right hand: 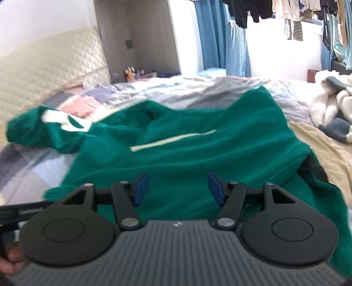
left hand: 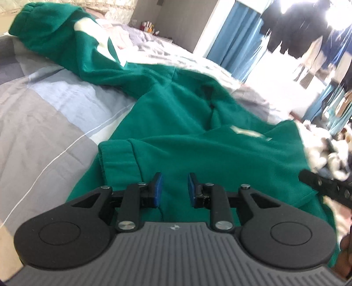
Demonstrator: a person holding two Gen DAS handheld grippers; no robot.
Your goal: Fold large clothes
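A large dark-green fleece garment with white markings (left hand: 176, 123) lies spread across a bed covered by a grey, blue and white patchwork quilt (left hand: 44, 105). One green sleeve stretches away toward the cream quilted headboard (right hand: 44, 66), and a thin white stripe (right hand: 171, 138) runs across the cloth's middle. The near edge of the garment lies under both tools.

The left hand-held gripper (left hand: 175, 189) hangs low over the near part of the green cloth, its blue pads (left hand: 158, 189) standing a narrow gap apart; green fabric shows in the gap, but whether the pads pinch any of it cannot be told. The right hand-held gripper (right hand: 178, 188) is above the same garment with its blue pads (right hand: 140, 187) spread wide and nothing gripped between them.

To the right on the bed sits a heap of white and grey-blue fluffy clothing (right hand: 332, 112). Behind are blue curtains (right hand: 209, 37) and dark clothes hanging by a bright window (right hand: 253, 8)
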